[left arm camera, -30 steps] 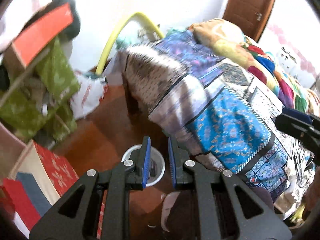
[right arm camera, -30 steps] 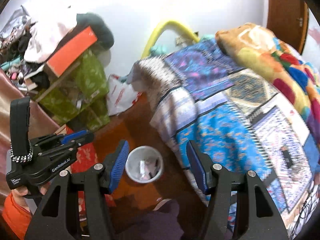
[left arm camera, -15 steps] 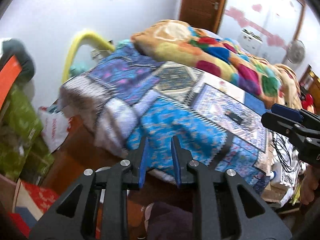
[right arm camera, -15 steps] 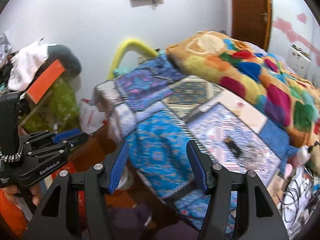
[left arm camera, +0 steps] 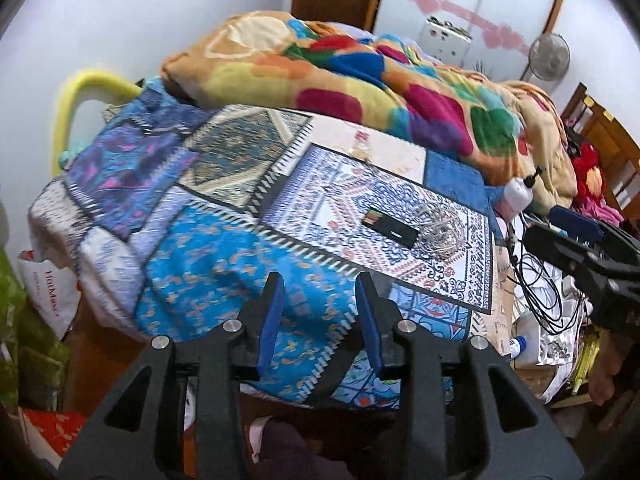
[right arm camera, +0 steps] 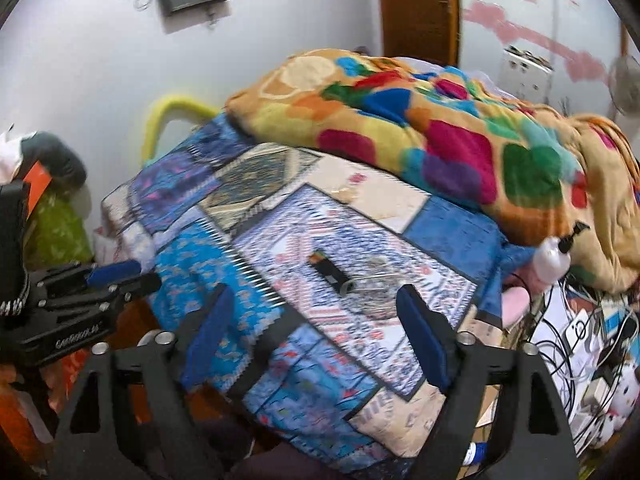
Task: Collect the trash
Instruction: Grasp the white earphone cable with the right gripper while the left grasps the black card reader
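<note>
Black wrapper [left arm camera: 390, 227] and crumpled clear plastic [left arm camera: 438, 231] lying together on the patchwork bed [left arm camera: 224, 276]. Left gripper [left arm camera: 319, 320] and right gripper [right arm camera: 316, 334] short of both, jaws spread, empty. Approach step, seemingly; next, reaching forward and pinching one piece.

a small flat black wrapper [left arm camera: 390, 228] with a strip of coloured stripes at its far-left end lies on the bed [left arm camera: 224, 280], on the blue-and-white patterned patch of the patchwork cover, its long side running diagonally from far left to near right. touching its near-right end is a crumpled piece of clear plastic film [left arm camera: 438, 232], bunched into a loose, shiny, see-through wad on the same patch. in the right wrist view, the black wrapper [right arm camera: 328, 271] and the clear film [right arm camera: 372, 280] appear blurred, lying side by side.
</note>
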`<state>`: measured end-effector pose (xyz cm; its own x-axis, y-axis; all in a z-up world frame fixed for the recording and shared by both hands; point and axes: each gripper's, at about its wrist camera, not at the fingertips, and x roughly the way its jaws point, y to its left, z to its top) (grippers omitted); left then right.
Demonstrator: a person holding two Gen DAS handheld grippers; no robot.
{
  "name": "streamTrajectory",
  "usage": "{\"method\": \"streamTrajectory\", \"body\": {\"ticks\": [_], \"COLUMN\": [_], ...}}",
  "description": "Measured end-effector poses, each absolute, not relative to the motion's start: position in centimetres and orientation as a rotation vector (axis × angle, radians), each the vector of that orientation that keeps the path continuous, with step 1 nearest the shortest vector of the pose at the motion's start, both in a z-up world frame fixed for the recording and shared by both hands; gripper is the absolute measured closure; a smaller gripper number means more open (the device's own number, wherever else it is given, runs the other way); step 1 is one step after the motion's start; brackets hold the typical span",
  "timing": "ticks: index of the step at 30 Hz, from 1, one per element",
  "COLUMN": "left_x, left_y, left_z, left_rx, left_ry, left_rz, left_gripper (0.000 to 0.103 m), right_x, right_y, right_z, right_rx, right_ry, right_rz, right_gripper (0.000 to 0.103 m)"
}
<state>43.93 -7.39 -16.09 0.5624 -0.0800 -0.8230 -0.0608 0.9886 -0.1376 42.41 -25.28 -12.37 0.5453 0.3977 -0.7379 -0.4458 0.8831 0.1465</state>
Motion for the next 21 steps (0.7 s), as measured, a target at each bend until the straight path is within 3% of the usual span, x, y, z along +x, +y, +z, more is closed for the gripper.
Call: {"method": "streamTrajectory", "body": {"ticks": [4,14,21], "left_x": [46.2,50.3,52.4], "left_y": [-8.4,-8.9,-9.8], "left_z": [-18.0,-22.2,-24.2], "left_rx": [-0.159,-0.208,-0.226], "left_ry": [1.008,1.065,1.099], "left_rz": [-0.013,-0.021,-0.043], "left_gripper": [0.052,0.052,0.052], "right_x": [45.1,51.8,53.8], "right_y": [-26.2,-27.2,-26.9], "right_z": [-14.7,-22.0,-24.4], "right_rx": [-0.042,0.104,0.113], "right_ry": [0.921,1.092,1.151], "right_rz": [0.474,0.418,0.417], "right_gripper": [0.021,0.022,0.05]}}
